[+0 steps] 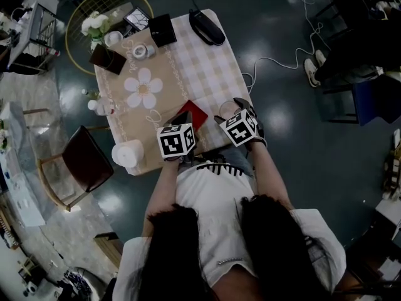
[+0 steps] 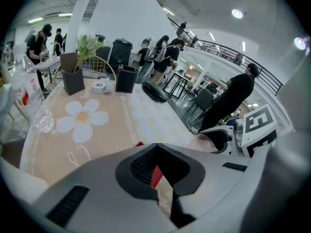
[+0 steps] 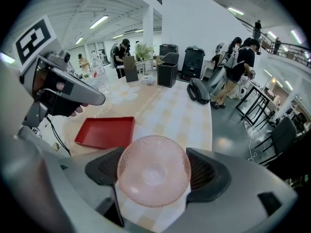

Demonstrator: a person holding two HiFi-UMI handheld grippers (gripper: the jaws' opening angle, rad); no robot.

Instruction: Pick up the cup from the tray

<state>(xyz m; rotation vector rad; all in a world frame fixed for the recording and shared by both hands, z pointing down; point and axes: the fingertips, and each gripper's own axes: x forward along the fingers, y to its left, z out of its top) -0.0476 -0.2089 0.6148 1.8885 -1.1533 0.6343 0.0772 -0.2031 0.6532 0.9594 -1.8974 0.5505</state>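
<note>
The right gripper (image 1: 232,111) is positioned over the near right corner of the tabletop (image 1: 207,68). Its fingers (image 3: 206,174) are set apart to the width of the cup (image 3: 154,170) and bear on it from both sides. The cup is pink textured glass with its mouth facing the right gripper view. It is outside the tray (image 3: 104,132), just to the right of it, over the checked cloth (image 3: 170,110). The views do not show whether the cup base is in contact with the cloth. The tray is red, shallow and rectangular, and lies flat near the tabletop's near edge. The left gripper (image 2: 155,174) is positioned at the near left side of the tray. Its fingers (image 2: 141,161) are closed to a narrow slit with nothing held between them; a strip of the tray and some cloth show through the slit. A hand (image 3: 73,109) holds the left gripper. The far end of the tabletop carries a black box (image 1: 162,29), a tape roll (image 1: 139,50) and a vase of white flowers (image 1: 95,24). A white cylinder (image 1: 128,153) stands at the near left corner.
</note>
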